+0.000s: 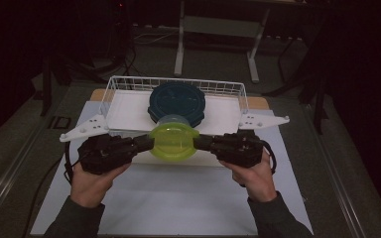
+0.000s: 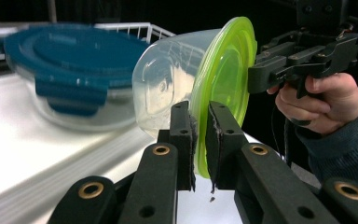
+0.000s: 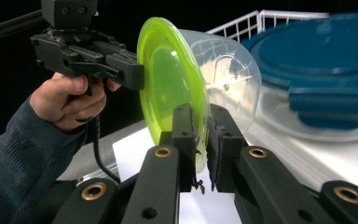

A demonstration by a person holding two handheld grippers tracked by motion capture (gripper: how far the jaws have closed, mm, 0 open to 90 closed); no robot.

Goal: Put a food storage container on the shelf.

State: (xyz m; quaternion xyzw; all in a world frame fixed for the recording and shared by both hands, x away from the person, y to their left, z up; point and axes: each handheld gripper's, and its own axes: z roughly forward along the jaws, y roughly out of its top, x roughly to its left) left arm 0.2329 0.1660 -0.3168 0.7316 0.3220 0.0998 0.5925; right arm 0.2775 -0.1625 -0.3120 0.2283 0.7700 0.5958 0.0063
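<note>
A: Start at the left of the high view. What's there?

B: The left gripper (image 1: 148,143), held in the person's left hand (image 1: 92,181). Its jaws are nipped onto the left edge of the green lid (image 1: 173,141). The left gripper view confirms it: the two black pads clamp the lid's rim (image 2: 200,135) between them.

A: And the lid sits on what?

B: A clear plastic container (image 2: 168,84), tipped on its side so the lid faces the person and the base points toward the wire basket (image 1: 124,84). It looks lifted clear of the white table sheet (image 1: 178,203), held between the two grippers at the basket's near edge, though the dim light makes the gap beneath hard to judge.

A: What's behind it?

B: Inside the basket, a glass dish with a dark blue lid (image 1: 177,101), just beyond the clear container.

A: Now the right side.

B: The right gripper (image 1: 202,143), in the right hand (image 1: 255,176), mirrors the left: its pads pinch the lid's opposite rim (image 3: 200,140).
</note>
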